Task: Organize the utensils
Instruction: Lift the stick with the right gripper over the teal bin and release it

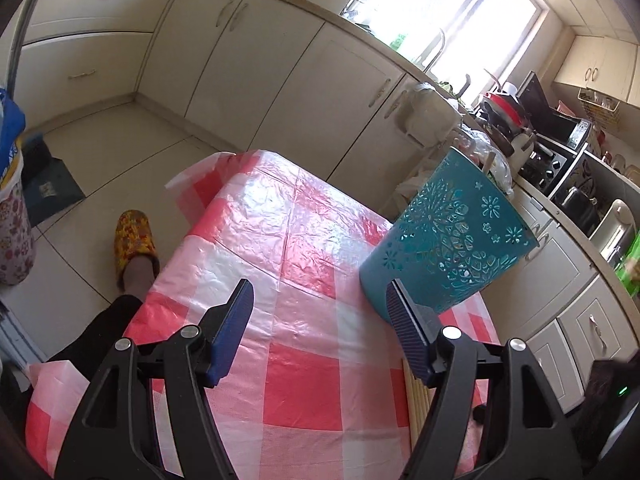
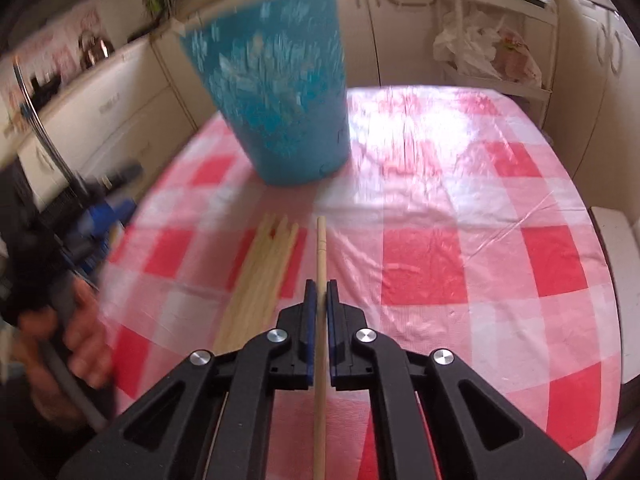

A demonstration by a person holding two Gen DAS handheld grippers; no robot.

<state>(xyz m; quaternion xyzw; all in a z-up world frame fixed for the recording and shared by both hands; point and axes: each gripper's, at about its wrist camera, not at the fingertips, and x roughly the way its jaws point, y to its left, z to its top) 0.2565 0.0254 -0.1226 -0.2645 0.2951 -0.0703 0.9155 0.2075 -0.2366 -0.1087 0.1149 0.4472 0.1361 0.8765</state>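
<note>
A teal cut-out patterned holder (image 1: 448, 240) stands upright on the red-and-white checked table; it also shows, blurred, in the right wrist view (image 2: 280, 96). My left gripper (image 1: 320, 300) is open and empty above the table, just left of the holder's base. My right gripper (image 2: 320, 292) is shut on one wooden chopstick (image 2: 320, 248), held above the cloth and pointing toward the holder. A bundle of several chopsticks (image 2: 260, 276) lies on the cloth to its left; their ends show in the left wrist view (image 1: 418, 400).
The checked plastic tablecloth (image 2: 460, 208) covers the small table. Cream kitchen cabinets (image 1: 256, 56) run behind it. A white rack with plastic bags (image 2: 492, 44) stands past the far edge. A foot in a yellow slipper (image 1: 134, 240) is on the floor at left.
</note>
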